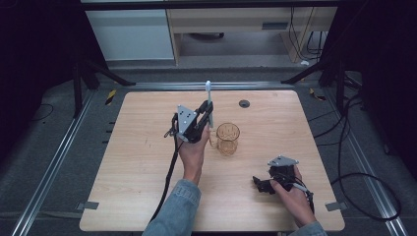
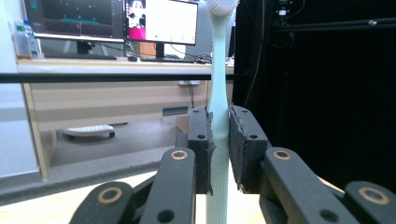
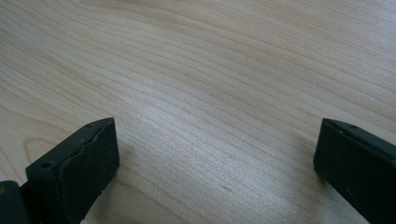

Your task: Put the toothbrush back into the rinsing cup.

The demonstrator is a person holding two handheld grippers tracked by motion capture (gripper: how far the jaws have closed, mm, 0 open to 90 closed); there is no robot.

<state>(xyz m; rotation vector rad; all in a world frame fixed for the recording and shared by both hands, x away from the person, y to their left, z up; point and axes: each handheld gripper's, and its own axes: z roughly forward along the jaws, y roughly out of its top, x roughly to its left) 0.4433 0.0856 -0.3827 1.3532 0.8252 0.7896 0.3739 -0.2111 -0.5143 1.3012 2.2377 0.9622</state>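
Meanwhile the left gripper clamps an upright toothbrush beside the glass mug; right gripper jaws gape.

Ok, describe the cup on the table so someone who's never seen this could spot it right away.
Start from the light wooden table and look just right of its middle. There, right beside the raised left claw that clamps an upright pale toothbrush, stands the amber see-through cup. It is the one glassy, tinted thing standing on the tabletop, with a patterned wall.
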